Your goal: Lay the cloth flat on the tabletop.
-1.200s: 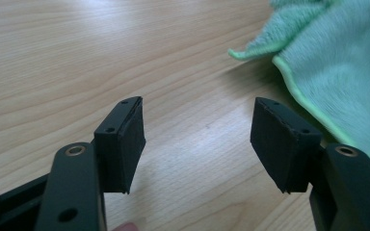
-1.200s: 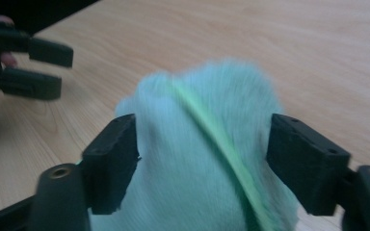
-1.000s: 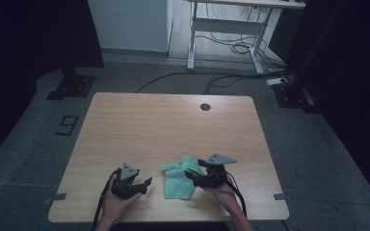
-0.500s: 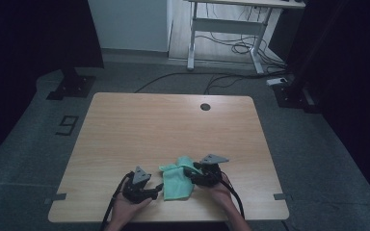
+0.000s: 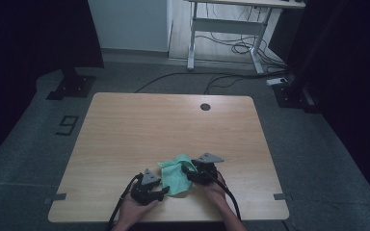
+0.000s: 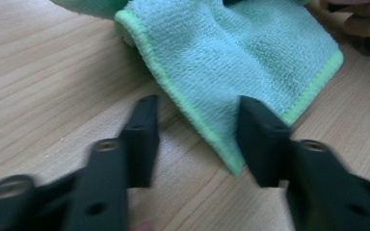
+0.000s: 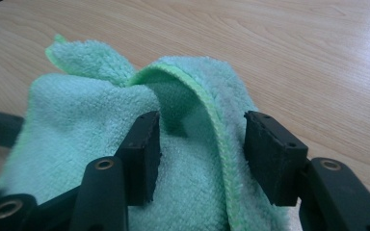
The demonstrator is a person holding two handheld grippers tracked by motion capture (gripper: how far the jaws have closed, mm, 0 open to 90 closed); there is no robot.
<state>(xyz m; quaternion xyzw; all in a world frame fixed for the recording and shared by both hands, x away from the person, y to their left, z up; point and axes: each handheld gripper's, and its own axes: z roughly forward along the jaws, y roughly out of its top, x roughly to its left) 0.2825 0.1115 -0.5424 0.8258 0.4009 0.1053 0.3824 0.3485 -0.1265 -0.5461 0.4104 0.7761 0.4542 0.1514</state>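
Observation:
A green microfibre cloth (image 5: 176,174) lies crumpled near the front edge of the wooden table (image 5: 173,125), between the two grippers. My left gripper (image 5: 161,191) rests at the cloth's left, open, its jaws astride the cloth's near corner (image 6: 231,154) in the left gripper view. On the cloth's right, my right gripper (image 5: 187,172) is open, and a raised fold of the cloth (image 7: 207,125) stands between its jaws in the right gripper view. The cloth's hemmed edge (image 7: 224,159) runs down between the pads, which stand apart from it.
A round cable hole (image 5: 205,107) sits near the table's far edge. Beyond the table stand a white desk frame (image 5: 226,29) with loose cables on the floor, and black stand bases (image 5: 72,84) at left and right.
My left gripper has moved right, up to the cloth's corner. The right gripper has shifted slightly left onto the cloth, which is more bunched.

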